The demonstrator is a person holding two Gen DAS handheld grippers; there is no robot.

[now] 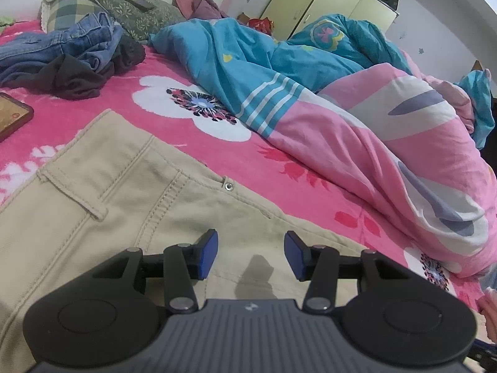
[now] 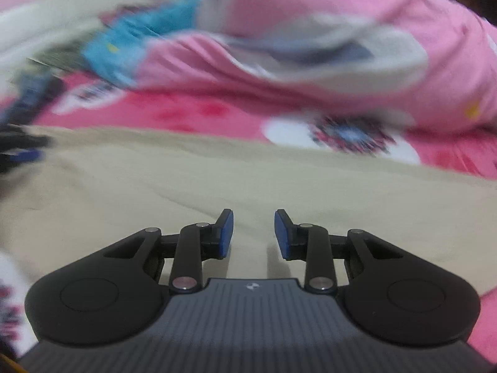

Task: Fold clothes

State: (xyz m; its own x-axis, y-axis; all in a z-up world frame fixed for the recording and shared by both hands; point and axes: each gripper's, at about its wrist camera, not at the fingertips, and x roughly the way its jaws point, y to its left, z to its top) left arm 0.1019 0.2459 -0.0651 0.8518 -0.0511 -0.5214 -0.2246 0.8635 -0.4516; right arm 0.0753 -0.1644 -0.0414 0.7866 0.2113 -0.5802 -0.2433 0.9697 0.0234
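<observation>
Beige trousers lie flat on the pink flowered bed sheet, waistband and belt loop toward the left, a metal rivet by the pocket. My left gripper is open and empty just above the trousers' fabric. In the blurred right wrist view the same beige trousers fill the lower half, and my right gripper is open and empty close over them. The other gripper shows as a dark shape at the far left of the right wrist view.
A bunched blue and pink duvet runs along the right side of the bed. A heap of denim and dark clothes and pillows lie at the far left. A phone rests at the left edge. Yellow wardrobes stand behind.
</observation>
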